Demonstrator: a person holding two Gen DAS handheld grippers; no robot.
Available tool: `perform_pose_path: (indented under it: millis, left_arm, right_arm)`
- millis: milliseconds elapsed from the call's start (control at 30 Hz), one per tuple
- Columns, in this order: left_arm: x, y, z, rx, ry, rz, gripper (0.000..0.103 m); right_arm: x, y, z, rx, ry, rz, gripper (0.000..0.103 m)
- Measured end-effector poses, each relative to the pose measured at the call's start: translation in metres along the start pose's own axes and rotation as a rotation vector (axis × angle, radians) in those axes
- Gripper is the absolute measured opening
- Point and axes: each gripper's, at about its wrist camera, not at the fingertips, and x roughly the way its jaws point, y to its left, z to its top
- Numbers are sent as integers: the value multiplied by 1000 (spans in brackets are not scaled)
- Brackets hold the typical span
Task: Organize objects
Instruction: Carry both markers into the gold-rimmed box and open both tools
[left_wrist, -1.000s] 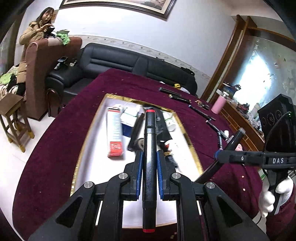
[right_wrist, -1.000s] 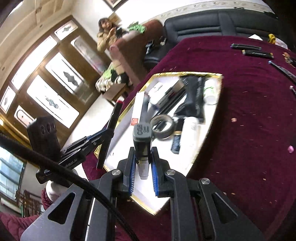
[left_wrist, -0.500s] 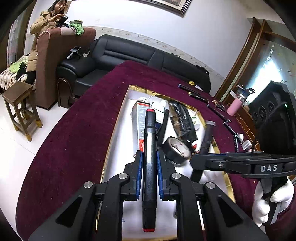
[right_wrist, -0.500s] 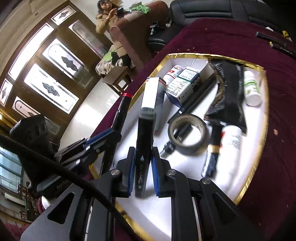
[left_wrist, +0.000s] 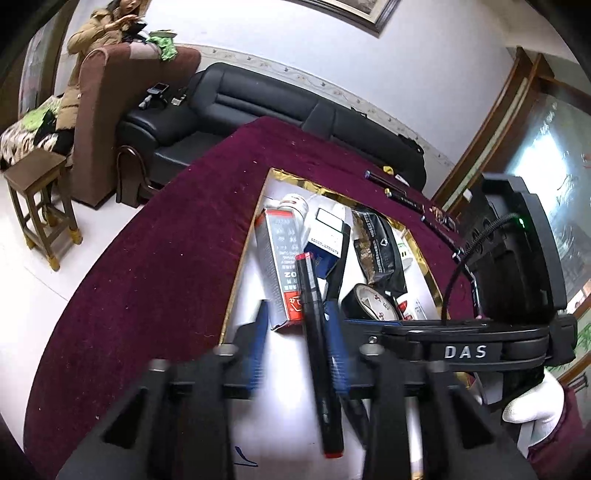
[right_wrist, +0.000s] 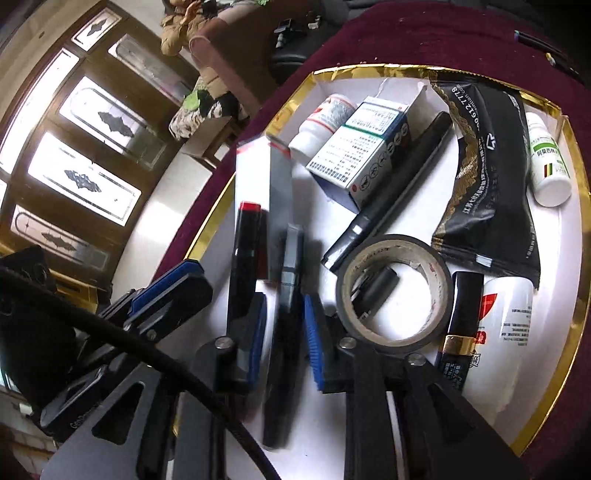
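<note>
Both my claws are spread: left gripper (left_wrist: 297, 345) is dropping the red-capped marker (left_wrist: 317, 354), right gripper (right_wrist: 284, 339) the grey-capped marker (right_wrist: 286, 314), low in frame over the gold-rimmed tray (right_wrist: 576, 288). Next, withdraw cleanly.

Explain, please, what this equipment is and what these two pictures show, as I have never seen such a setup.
A person holds a two-fingered gripper in each hand, each with a camera looking along its fingers. One picture is from the left gripper, one from the right gripper. Below is a gold-rimmed tray on a red tablecloth, holding a tape roll, a box, a pouch and a bottle. Both jaws look open: a red-tipped marker sits loosely in the left, a grey-capped marker in the right.
</note>
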Motion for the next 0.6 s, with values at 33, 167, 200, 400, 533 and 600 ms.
perform_pose_path:
  millis: [33,167,200,400,533,600]
  left_arm:
    - [-1,2,0,-17,-5,-8,38]
    - [-10,9,-3,-87,-24,-68,38]
    - [-13,9,-4,-100,-31,-84,40]
    - [-39,-6,-2,-99,-103,-162,49]
    - [-62,-43,-1,-22,-166,-247,51]
    - [-72,-65,-1,19,-184,-292,51]
  right_arm:
    - [-2,-1,0,2,-6,6,27]
    - [-15,-4,-4,20,-41,23,33]
    - [-20,-5,-6,25,-49,25,34]
    - [-78,-10,-29,27,-190,93,40]
    - [-145,-20,-54,18,-350,23,48]
    - [-187,-23,-70,12,-446,-56,48]
